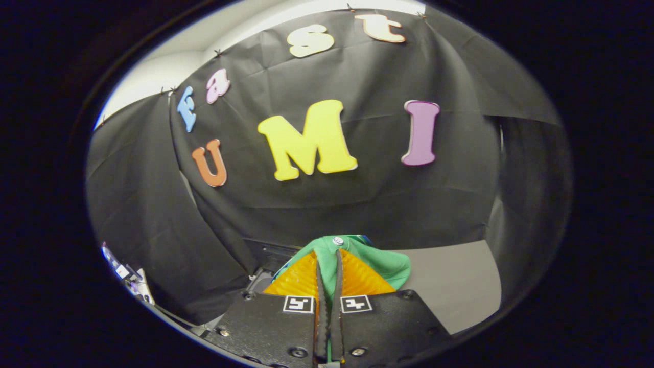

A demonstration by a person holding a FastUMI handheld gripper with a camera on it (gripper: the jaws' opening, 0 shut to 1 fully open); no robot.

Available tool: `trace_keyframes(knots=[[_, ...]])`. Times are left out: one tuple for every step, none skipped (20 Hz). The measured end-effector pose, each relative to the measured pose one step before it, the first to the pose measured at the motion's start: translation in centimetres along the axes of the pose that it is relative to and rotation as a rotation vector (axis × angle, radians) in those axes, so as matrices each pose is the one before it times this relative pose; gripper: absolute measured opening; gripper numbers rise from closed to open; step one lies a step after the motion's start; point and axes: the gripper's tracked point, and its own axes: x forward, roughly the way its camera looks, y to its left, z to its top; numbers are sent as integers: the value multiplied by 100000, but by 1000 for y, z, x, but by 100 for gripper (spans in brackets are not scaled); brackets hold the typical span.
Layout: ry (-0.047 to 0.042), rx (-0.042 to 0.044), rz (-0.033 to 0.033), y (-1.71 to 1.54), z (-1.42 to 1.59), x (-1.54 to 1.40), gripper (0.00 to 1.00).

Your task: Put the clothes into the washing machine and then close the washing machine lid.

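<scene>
A green piece of clothing (380,263) hangs bunched at my fingertips, a small round button on its top. My gripper (328,260) is shut on the green cloth, the two fingers pressed almost together with a thin strip of fabric pinched between them. The cloth spreads out behind and to the right of the fingers. Beyond and below the left finger lies a dark part of the washing machine (265,255); its lid and opening are hidden.
A grey table surface (454,286) lies ahead to the right of the fingers. The black cloth booth wall (357,204) stands close ahead and wraps both sides. Some small white and coloured objects (127,278) sit low at the left.
</scene>
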Motion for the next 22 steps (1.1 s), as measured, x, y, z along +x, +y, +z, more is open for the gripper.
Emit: trace_keyframes(knots=[[-223,-1021,2465,1391,266,385,6],[-163,-1170,2196,1311,188,454,6],[171,-1120,2310,1283,194,554,6],[113,-859,2245,1239,62,669,6],[412,-542,2264,1150,83,731,6],[405,-298,2213,1139,24,733,6],[760,41,2200,1012,-53,724,6],[649,-38,1957,1202,-196,664,6],[751,-321,1857,988,-97,603,6],[423,-187,1604,833,-224,785,6],[661,-174,1605,814,-165,753,6],[593,0,1161,733,-284,838,6],[566,234,967,652,-225,865,6],[1203,-119,1293,796,-599,812,6],[1146,-369,996,628,-411,750,6],[936,-500,852,723,-445,826,6],[1332,-583,1012,424,-380,903,6],[863,-191,1006,501,-591,927,6],[985,-87,1030,516,-363,763,6],[723,-48,749,524,-435,661,6],[610,26,572,459,-336,723,6],[483,140,453,318,-381,690,6]])
